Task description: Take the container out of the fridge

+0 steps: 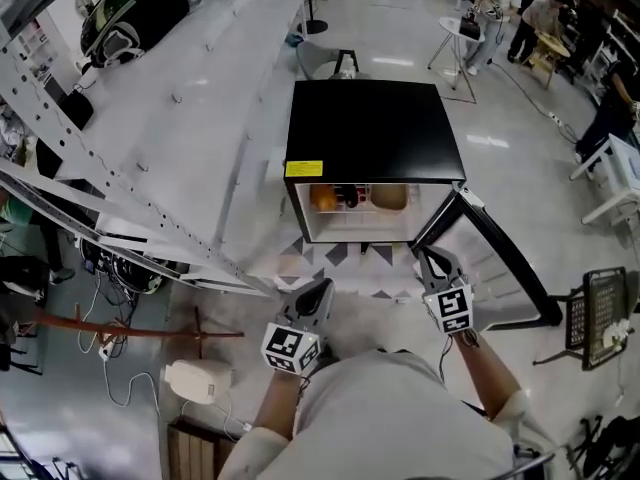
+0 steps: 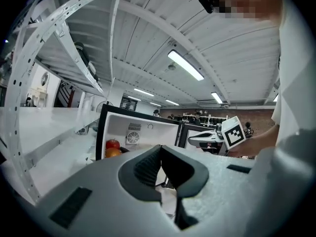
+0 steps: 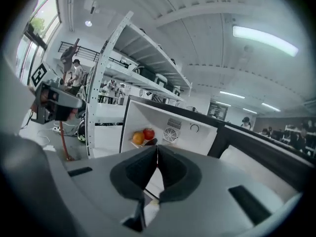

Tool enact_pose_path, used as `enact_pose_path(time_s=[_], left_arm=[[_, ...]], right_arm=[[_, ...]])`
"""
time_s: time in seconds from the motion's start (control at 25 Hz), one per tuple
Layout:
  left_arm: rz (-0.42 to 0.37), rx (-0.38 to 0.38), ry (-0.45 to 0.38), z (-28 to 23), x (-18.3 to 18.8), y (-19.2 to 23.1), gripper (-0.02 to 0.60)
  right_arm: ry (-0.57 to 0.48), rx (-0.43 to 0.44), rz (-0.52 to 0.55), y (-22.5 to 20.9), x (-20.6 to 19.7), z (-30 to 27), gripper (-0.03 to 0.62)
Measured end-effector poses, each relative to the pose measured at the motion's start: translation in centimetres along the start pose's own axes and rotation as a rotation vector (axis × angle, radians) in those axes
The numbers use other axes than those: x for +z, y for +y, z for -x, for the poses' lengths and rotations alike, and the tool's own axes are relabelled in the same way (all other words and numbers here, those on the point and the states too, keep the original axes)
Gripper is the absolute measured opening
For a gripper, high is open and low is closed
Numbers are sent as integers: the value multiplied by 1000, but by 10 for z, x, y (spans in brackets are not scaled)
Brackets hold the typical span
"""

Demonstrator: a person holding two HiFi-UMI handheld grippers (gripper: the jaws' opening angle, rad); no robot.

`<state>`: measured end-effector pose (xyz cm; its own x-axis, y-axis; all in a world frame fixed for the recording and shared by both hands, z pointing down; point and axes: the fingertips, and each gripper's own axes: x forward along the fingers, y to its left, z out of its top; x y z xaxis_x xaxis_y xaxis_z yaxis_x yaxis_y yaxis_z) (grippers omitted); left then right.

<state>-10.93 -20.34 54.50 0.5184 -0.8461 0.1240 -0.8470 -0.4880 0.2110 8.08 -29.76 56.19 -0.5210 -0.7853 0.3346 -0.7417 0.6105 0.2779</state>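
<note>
Head view: black mini fridge [image 1: 375,128] at upper centre, seen from above, with its door [image 1: 495,263] swung open toward the lower right. On the shelf inside, an orange [image 1: 325,198] at left and the tan container [image 1: 390,198] at right, with something small and dark between them. Below the opening, left gripper [image 1: 314,301] at lower centre and right gripper [image 1: 436,263] just by the door's inner edge. Both outside the mini fridge, apart from the container. White rack [image 1: 150,128] across the upper left.

Left gripper view: jaws pressed tip to tip, nothing between. Beyond them, the open mini fridge [image 2: 143,130] at centre, with a red apple [image 2: 113,143] just above the orange [image 2: 112,152] by its left wall. Right gripper [image 2: 193,141] with its marker cube [image 2: 233,132] at centre right. Container not visible here.

Right gripper view: jaws likewise closed on nothing, tips meeting at centre. Past them, the white inside of the mini fridge [image 3: 197,132], with apple [image 3: 148,133] and orange [image 3: 138,138] at its lower left, a round vent [image 3: 171,135] on the back wall, and the door [image 3: 266,152] at right. Left gripper [image 3: 74,102] near the left edge.
</note>
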Motion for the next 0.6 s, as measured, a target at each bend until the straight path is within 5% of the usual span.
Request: enact_pose_path(time_s=[0.6], left_arm=[[42,-45,9,-7,-7,34,5]], right_arm=[[169,22,254,8,-20,-108,143]])
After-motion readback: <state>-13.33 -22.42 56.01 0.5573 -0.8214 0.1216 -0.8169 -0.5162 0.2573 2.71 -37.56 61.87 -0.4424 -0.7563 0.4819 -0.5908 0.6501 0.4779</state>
